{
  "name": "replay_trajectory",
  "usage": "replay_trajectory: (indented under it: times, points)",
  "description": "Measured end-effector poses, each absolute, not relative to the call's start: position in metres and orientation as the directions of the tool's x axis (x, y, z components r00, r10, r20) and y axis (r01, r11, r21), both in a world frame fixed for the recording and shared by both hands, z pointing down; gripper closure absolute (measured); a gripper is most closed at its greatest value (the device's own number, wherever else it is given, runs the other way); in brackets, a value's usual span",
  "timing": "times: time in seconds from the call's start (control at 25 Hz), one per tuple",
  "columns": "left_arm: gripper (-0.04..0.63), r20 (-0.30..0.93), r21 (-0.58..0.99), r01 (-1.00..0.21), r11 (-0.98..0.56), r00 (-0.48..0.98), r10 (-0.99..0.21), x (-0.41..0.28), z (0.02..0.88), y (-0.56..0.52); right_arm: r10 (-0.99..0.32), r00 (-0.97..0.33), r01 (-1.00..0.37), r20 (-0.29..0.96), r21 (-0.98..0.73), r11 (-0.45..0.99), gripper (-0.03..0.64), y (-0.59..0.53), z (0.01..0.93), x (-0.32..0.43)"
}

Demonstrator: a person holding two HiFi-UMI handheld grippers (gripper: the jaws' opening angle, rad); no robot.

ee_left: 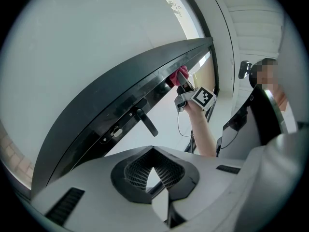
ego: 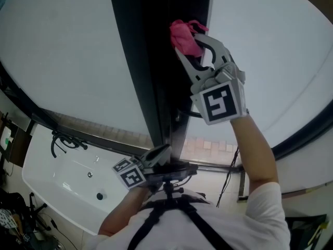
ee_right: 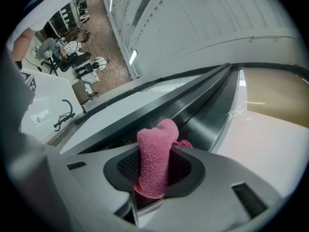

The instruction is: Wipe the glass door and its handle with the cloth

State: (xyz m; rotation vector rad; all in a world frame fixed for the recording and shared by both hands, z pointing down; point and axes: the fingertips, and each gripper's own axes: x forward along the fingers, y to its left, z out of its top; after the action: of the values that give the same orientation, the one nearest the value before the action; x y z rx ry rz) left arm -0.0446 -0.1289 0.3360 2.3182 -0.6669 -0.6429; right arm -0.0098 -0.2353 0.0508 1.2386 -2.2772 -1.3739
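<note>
A dark door frame [ego: 151,61] runs up the middle of the head view, with pale glass [ego: 67,51] on either side. My right gripper [ego: 190,41] is raised high and shut on a pink cloth [ego: 183,35], which presses against the frame's right edge. The right gripper view shows the cloth [ee_right: 157,144] standing up between the pads, over the frame [ee_right: 203,115]. My left gripper [ego: 156,155] is low by the frame, shut and holding nothing. In the left gripper view the black lever handle [ee_left: 146,122] juts from the frame just beyond the left gripper [ee_left: 153,170]. The right gripper [ee_left: 186,93] and cloth [ee_left: 177,75] are farther along.
A white tub [ego: 67,176] with a black faucet [ego: 65,139] lies at the lower left. A thin cable [ego: 229,176] hangs by the right glass. The keyhole plate [ee_left: 115,133] sits beside the handle. A room with chairs [ee_right: 77,57] shows far off.
</note>
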Motion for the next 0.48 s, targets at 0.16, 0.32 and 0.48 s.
replay_trajectory:
  times: [0.16,0.32,0.48]
  points:
    - [0.603,-0.263,0.685,-0.289,-0.669,0.758,-0.597,-0.042,0.338,-0.130,-0.749,-0.625,-0.554,-0.218,0.800,0.229,0.512,-0.237,0.060,-0.010]
    - [0.603,-0.259,0.687,-0.287,-0.667,0.761,-0.595,-0.042,0.338,-0.128,-0.751,-0.627,-0.558,-0.210,0.793,0.244,0.512,-0.236,0.068,-0.013]
    - [0.603,-0.257,0.689,-0.286,-0.666,0.763,-0.594,-0.042,0.337,-0.128,-0.755,-0.624,-0.567,-0.202,0.782,0.259,0.512,-0.236,0.078,-0.012]
